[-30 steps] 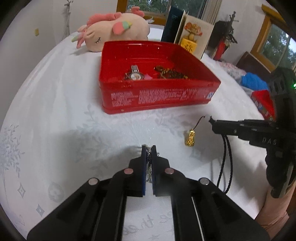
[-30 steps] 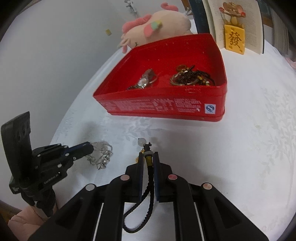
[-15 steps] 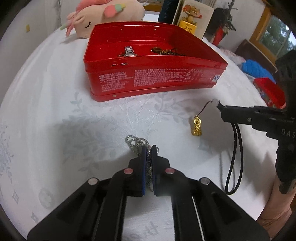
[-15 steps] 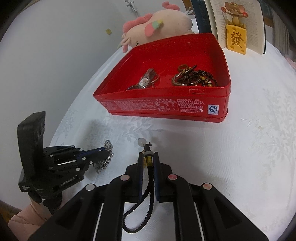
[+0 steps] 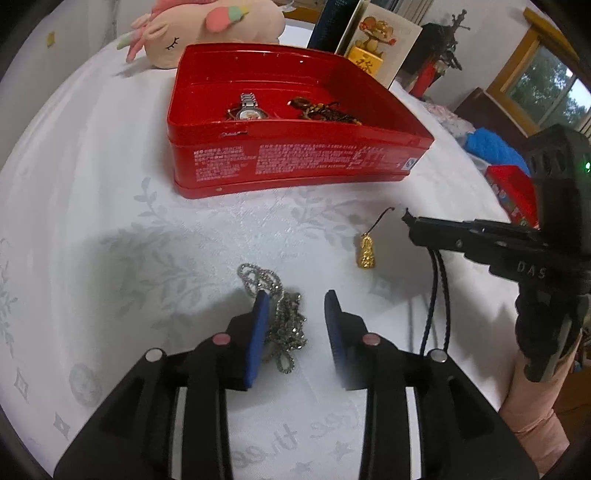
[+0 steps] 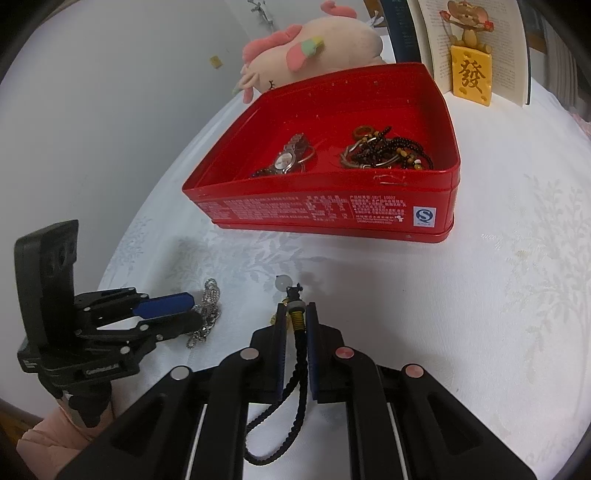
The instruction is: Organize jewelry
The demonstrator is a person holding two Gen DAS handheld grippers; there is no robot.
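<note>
A silver chain (image 5: 284,325) lies heaped on the white tablecloth between the fingers of my left gripper (image 5: 296,295). Its jaws are opening, and the chain rests loose beside the left blue pad. The right wrist view shows the same chain (image 6: 208,306) under the left gripper (image 6: 184,308). My right gripper (image 6: 297,314) is shut on a black cord (image 6: 301,354). The cord's gold pendant (image 5: 365,253) lies on the cloth by the right gripper's tip (image 5: 408,218). Behind stands an open red tin (image 5: 295,162) holding a watch (image 5: 249,110) and beaded bracelets (image 5: 325,110).
A pink plush toy (image 5: 207,26) lies behind the tin, beside an open book with a mouse figure (image 6: 471,74). A smaller red box (image 5: 513,192) and a blue cloth (image 5: 495,147) are at the right. The round table's edge curves off at the left.
The left gripper tilted down to the cloth with the silver chain, then its jaws parted and let the chain go. The right gripper kept still, holding the cord.
</note>
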